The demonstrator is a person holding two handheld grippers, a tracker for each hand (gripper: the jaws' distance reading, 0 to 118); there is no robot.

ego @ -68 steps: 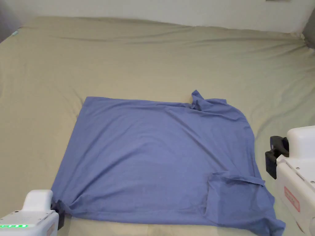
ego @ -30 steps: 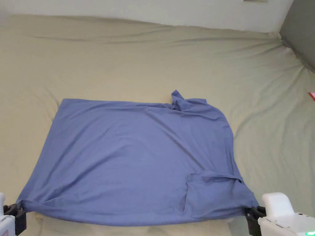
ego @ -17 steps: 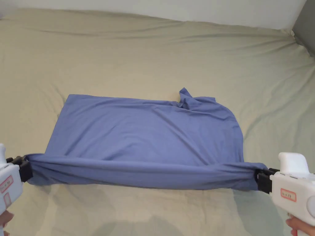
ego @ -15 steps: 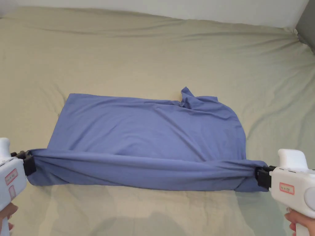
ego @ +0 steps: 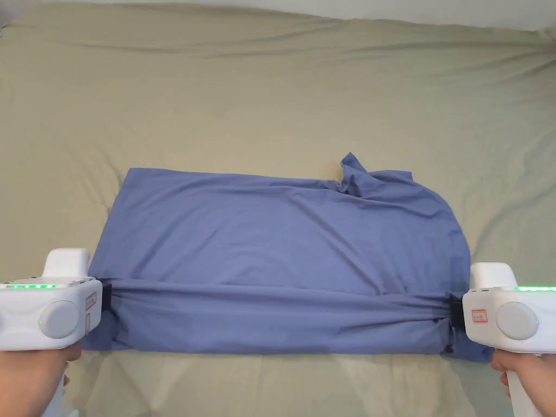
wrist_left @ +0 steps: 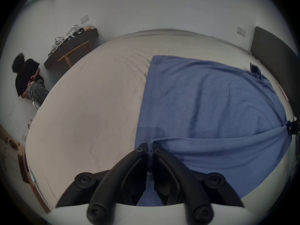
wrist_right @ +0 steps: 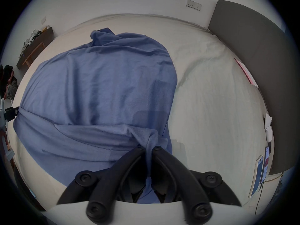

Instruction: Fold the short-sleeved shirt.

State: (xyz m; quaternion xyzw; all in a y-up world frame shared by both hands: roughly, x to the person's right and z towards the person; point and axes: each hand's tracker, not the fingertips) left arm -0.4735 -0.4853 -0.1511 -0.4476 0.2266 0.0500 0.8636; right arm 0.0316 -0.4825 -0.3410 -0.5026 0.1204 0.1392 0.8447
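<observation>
Here both grippers, left gripper [ego: 106, 296]; right gripper [ego: 455, 315], pinch the shirt [ego: 282, 244].

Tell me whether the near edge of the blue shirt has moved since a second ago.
Yes. The blue short-sleeved shirt has its near edge lifted and carried toward its far edge, which stays on the beige bedsheet.

Head view downward over bed [ego: 271, 81]; gripper views low, facing across it.
</observation>
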